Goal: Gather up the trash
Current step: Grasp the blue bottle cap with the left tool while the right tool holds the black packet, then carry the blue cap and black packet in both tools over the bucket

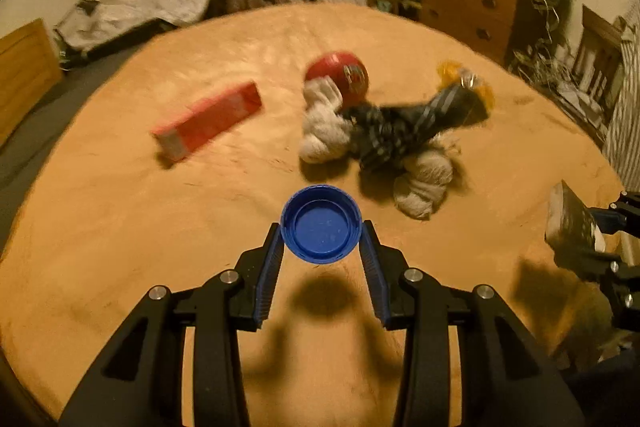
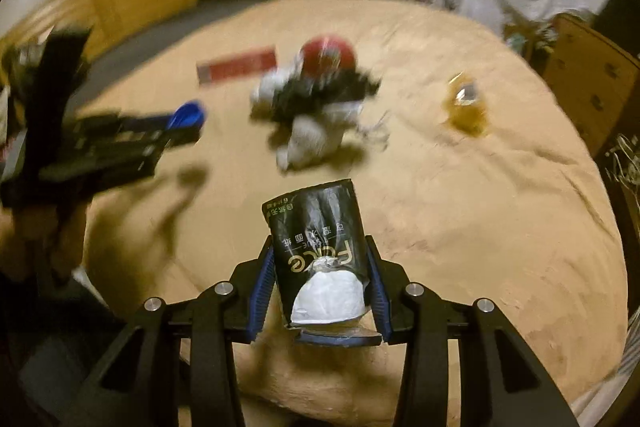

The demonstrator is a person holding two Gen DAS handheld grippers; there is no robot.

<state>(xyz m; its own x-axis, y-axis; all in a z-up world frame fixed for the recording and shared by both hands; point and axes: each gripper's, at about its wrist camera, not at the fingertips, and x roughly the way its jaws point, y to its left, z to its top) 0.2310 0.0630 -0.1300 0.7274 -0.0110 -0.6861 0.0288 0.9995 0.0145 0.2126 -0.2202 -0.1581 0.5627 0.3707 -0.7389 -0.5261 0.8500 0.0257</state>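
Left gripper [image 1: 322,241]: clamped on the blue bottle cap [image 1: 321,223], one blue pad on each side of the rim, low centre of the left wrist frame; the cap's open side faced the camera and its shadow fell on the blanket below, so I judged it lifted clear.

Right gripper [image 2: 320,263]: shut around the black tissue packet [image 2: 320,251], low centre of the right wrist frame, white tissue bulging from the near end.

Handling, cap: I judged it light and rigid; a rim grip across the width looked sound, though smooth plastic could slip.

Handling, packet: I judged it soft and crushable; the mid-body hold suited it.

Blanket [image 1: 120,227]: tan, plush, covering the whole middle of both frames.

Socks [image 1: 360,143]: a tangled pile of pale and dark striped ones, just beyond the cap, centre frame.

Red box [image 1: 208,121]: left of centre, well apart from the pile.

Red ball [image 1: 340,73]: touching the pile's far side.

Orange wrapper [image 2: 466,107]: right of centre, blurred; probably light and crinkly.

Wooden drawers [image 1: 468,11]: upper right, beyond the blanket.
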